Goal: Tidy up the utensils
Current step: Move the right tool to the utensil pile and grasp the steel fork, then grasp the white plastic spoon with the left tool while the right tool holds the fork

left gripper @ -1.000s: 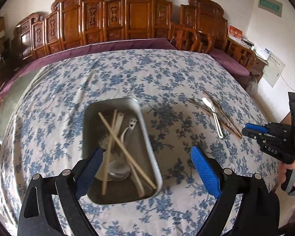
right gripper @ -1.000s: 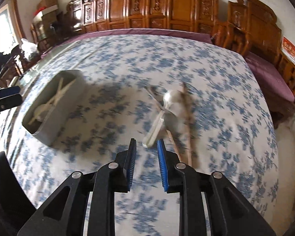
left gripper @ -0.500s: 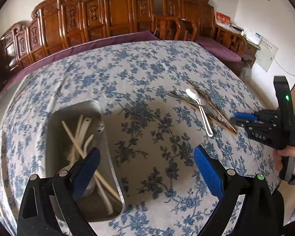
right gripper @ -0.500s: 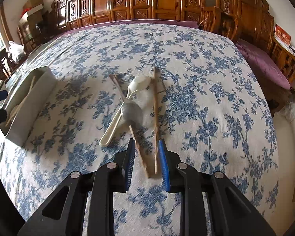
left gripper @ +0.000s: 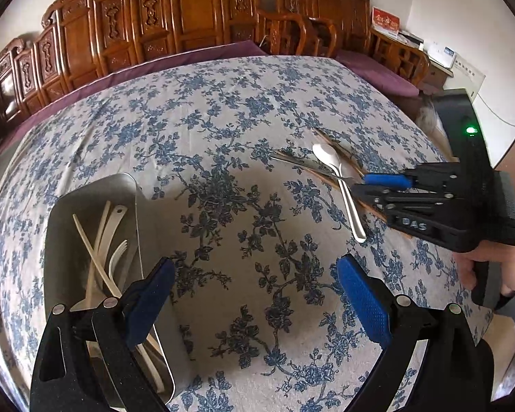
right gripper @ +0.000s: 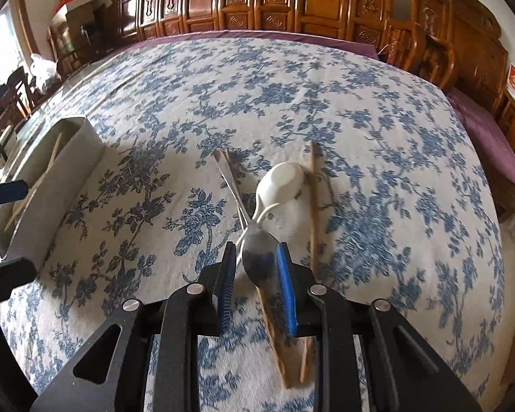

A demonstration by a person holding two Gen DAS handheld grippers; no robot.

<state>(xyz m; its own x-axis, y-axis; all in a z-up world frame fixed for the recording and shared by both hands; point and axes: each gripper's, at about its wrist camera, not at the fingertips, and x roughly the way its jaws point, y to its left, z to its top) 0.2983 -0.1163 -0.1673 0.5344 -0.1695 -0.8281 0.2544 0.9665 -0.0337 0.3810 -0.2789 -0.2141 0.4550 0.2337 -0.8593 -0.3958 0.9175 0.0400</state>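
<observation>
Steel spoon lies among chopsticks and a white spoon near the surface's right edge; thin, stiff, slippery. Right claw straddles its bowl, narrowly apart; the neck would grip better. Left claw gapes wide, empty, beside the tray.

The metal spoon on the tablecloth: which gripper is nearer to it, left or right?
Right. The right gripper has its fingers on either side of the metal spoon. The left gripper hangs apart, beside the metal tray.
</observation>
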